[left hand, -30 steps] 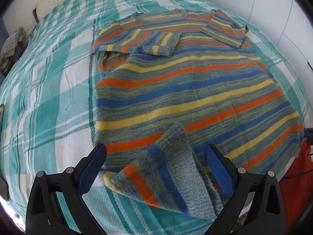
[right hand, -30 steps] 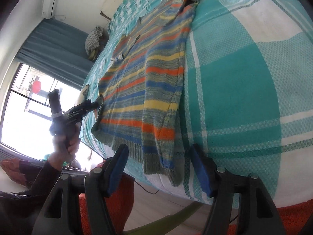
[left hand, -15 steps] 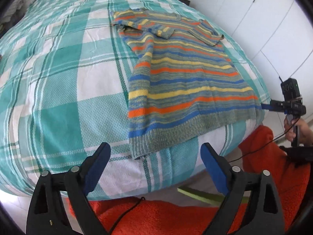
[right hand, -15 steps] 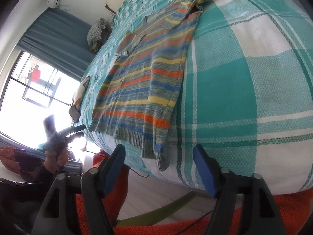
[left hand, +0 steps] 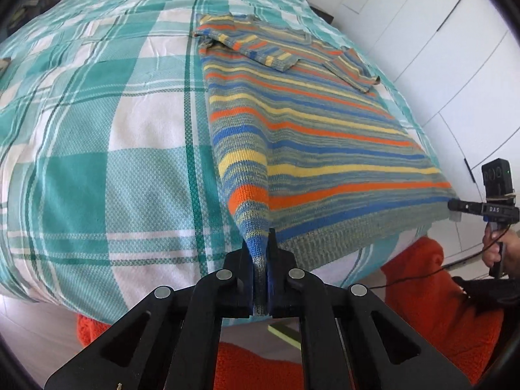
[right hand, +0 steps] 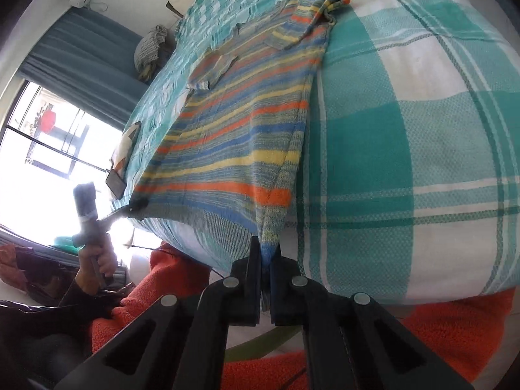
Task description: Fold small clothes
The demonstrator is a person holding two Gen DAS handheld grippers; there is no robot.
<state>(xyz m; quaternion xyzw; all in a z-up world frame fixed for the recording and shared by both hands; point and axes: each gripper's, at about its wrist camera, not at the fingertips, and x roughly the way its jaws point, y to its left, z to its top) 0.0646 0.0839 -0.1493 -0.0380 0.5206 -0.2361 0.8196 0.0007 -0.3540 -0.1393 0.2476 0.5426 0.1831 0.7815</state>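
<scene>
Since half a second ago both grippers have closed: the left gripper point(left hand: 260, 260) and right gripper point(right hand: 267, 256) each pinch a hem corner of the sweater point(left hand: 308, 130) at the bed's point(left hand: 97, 130) foot edge. Sleeves lie folded in; the body fold remains.

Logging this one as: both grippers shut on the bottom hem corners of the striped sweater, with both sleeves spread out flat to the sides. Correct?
Not quite. Both sleeves are folded inward across the striped sweater, as the left wrist view shows. The left gripper and right gripper do clamp its hem corners.
</scene>
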